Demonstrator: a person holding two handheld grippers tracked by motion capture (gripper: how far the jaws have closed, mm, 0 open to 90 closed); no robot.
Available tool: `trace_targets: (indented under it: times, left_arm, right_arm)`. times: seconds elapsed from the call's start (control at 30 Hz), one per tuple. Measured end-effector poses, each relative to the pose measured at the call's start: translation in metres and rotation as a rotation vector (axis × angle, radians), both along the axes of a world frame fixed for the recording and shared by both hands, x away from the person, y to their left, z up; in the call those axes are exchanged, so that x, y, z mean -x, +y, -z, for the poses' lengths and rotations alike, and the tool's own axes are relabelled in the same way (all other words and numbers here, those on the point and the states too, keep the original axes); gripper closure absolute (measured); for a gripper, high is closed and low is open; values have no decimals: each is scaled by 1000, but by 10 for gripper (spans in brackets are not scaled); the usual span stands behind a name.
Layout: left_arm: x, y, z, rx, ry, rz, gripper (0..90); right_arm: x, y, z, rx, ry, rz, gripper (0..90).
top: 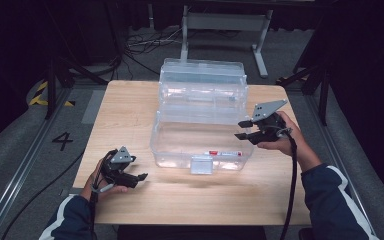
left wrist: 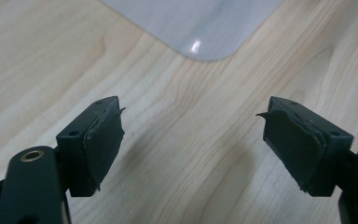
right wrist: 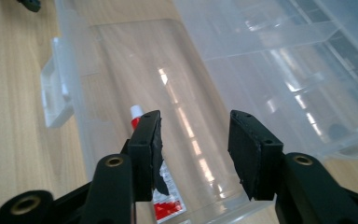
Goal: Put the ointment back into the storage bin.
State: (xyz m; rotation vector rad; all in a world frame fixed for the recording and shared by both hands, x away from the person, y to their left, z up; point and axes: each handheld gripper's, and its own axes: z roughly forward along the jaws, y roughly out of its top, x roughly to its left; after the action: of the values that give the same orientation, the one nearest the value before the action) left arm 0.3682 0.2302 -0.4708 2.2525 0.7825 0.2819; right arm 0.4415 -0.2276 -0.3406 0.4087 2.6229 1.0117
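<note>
Navy sleeves with white stripes enter from the near edge of the tabletop (top: 130,100), one hand on each tool. At near left, the left gripper (top: 139,178) rests low over bare wood with its jaws spread wide and nothing between them; the left gripper view shows its worn pads (left wrist: 103,140) apart above the grain, with a rounded corner of the clear plastic box (top: 200,120) just beyond.

At centre, that box stands open, its lid tilted back toward the far edge and its white latch (top: 201,164) facing the person. Inside the tub, along the near wall, lies a small red-and-white tube (top: 223,153), flat on the floor of the box and untouched by either tool.

At right, the right gripper (top: 241,129) hangs above the tub's right rim, jaws partly open and empty. The right gripper view looks between the two pads (right wrist: 151,140) down into the tub, where the tube (right wrist: 165,196) lies partly hidden behind the left jaw.

The likely risks lie in the close quarters. If the lid is to be swung shut, a gripper catching the thin far edge off-centre could slide the light box across the smooth wood. If the tube is to be fetched again, the near wall leaves little room, and a jaw could strike the rim or pinch the soft tube crookedly.
</note>
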Motion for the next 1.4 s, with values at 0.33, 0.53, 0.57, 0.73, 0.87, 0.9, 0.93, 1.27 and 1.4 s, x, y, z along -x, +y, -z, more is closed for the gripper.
trace_targets:
  times: [0.33,0.53,0.57,0.73,0.87,0.9,0.93,1.27,1.4]
  left_arm:
    - [9,-13,-46,30,-140,32,243]
    - [9,-23,-69,58,-183,54,235]
    - [8,-26,-74,64,-193,64,228]
    - [1,-45,-86,76,-217,118,232]
    - [-5,-61,-86,60,-204,156,253]
    - [-7,-65,-86,50,-202,167,253]
    - [-9,-70,-86,38,-200,178,259]
    - [-27,-94,-73,-28,-141,245,355]
    - [-34,-100,-68,-41,-109,265,402]
  right_arm:
    - [-13,-7,-26,-90,-86,69,494]
    - [-31,0,-43,-104,-123,81,485]
    - [-35,1,-45,-114,-119,83,485]
    - [-57,10,-56,-109,-137,92,487]
    - [-66,16,-58,-96,-136,92,488]
    - [-76,20,-59,-88,-123,101,487]
    - [-81,22,-58,-76,-110,103,484]
    - [-108,42,-45,15,-37,104,506]
    - [-117,50,-39,72,-19,106,555]
